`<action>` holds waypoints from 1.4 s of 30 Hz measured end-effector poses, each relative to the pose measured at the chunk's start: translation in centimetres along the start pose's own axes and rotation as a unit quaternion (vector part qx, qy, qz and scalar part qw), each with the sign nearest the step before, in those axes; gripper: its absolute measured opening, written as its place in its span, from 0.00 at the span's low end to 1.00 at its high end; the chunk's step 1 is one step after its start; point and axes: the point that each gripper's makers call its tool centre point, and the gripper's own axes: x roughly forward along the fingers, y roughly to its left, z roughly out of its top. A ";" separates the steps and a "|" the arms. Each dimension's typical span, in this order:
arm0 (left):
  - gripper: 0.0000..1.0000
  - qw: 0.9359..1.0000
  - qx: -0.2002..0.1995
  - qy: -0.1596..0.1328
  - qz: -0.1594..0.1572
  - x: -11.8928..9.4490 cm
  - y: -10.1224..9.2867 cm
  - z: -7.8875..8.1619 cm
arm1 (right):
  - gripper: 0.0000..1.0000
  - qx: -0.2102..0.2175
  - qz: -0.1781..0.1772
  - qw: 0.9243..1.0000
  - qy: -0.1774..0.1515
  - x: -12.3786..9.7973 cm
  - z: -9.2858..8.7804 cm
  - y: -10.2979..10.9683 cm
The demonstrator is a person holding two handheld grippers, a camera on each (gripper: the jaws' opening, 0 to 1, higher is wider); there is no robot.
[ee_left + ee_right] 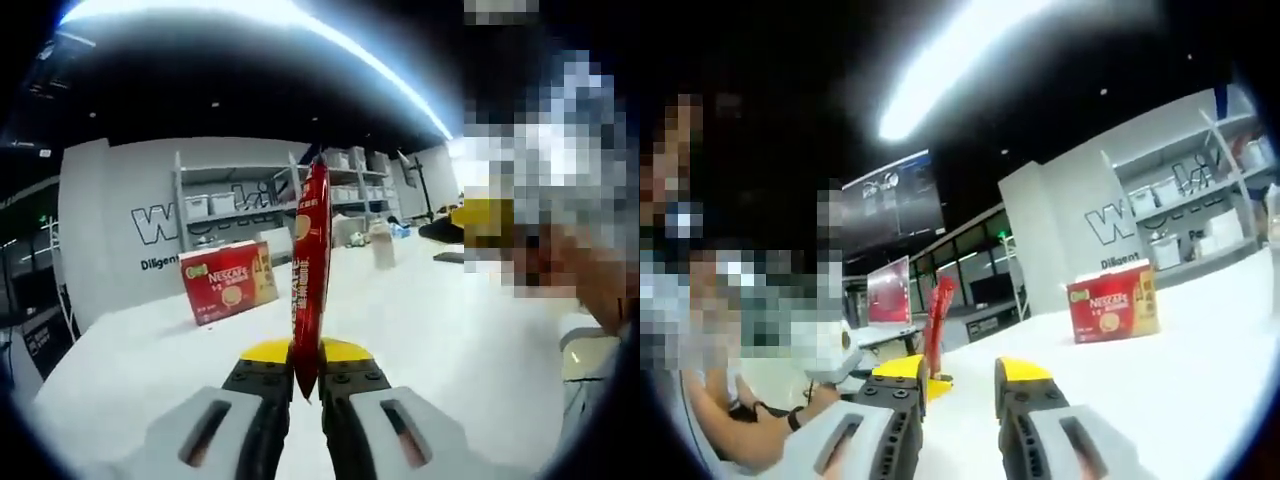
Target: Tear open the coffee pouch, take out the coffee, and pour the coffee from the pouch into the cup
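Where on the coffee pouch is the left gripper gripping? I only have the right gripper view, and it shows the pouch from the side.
Observer: In the left gripper view, the left gripper has its fingers shut on the bottom end of the red coffee pouch, which stands upright.
Operator: Is there a cup nearby to pour into?
Observer: What looks like a pale cup stands on the white table, beyond the pouch and just to its right in that view.
Operator: And the Nescafe box?
Observer: The Nescafe box stands left of the pouch, apart from the cup.
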 end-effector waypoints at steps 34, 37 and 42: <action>0.12 1.000 -0.017 -0.001 -0.001 -0.2 0.6 -1.4 | 0.29 -0.071 -0.083 0.993 -0.031 -7.7 3.7 -8.0; 0.12 1.000 -0.014 0.000 -0.002 -0.1 0.8 -1.6 | 0.27 -0.091 -0.092 0.991 -0.038 -8.3 4.0 -8.8; 0.12 1.000 -0.014 0.000 -0.001 -0.1 0.8 -1.5 | 0.28 -0.099 -0.103 0.989 -0.023 -9.0 3.5 -10.7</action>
